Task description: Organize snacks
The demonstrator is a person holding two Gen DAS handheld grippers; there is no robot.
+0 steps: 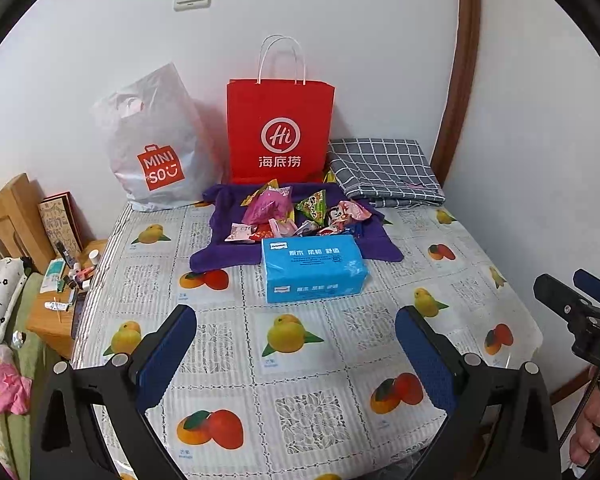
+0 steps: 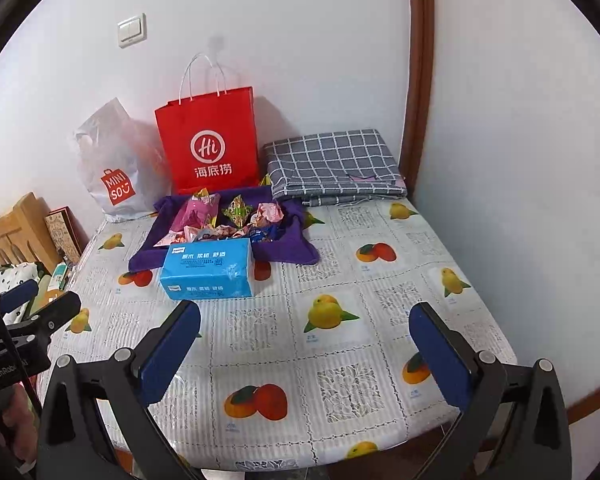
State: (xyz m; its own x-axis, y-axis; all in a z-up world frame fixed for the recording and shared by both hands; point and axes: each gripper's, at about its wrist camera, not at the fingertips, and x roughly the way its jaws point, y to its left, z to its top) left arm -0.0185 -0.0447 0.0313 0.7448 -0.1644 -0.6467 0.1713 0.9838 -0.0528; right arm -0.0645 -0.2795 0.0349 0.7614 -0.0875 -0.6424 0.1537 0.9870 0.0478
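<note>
Snacks (image 1: 300, 214) heaped loose on purple cloth (image 1: 372, 246) at far middle, behind blue tissue pack (image 1: 312, 266) — sorted or not, unclear. Left gripper (image 1: 296, 354) and right gripper (image 2: 304, 354) spread wide, empty — near edge, well short of pile

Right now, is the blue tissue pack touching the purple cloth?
Touching. In the left wrist view the blue tissue pack lies with its far edge over the purple cloth's near edge.

We see a counter (image 1: 320, 364) under a fruit-print plastic cloth. On it lie a blue tissue pack (image 1: 314, 268), a purple cloth (image 1: 374, 240) bearing wrapped snacks (image 1: 296, 216), a folded grey checked fabric (image 1: 384, 170), a red paper bag (image 1: 280, 128) and a white plastic bag (image 1: 156, 140).
</note>
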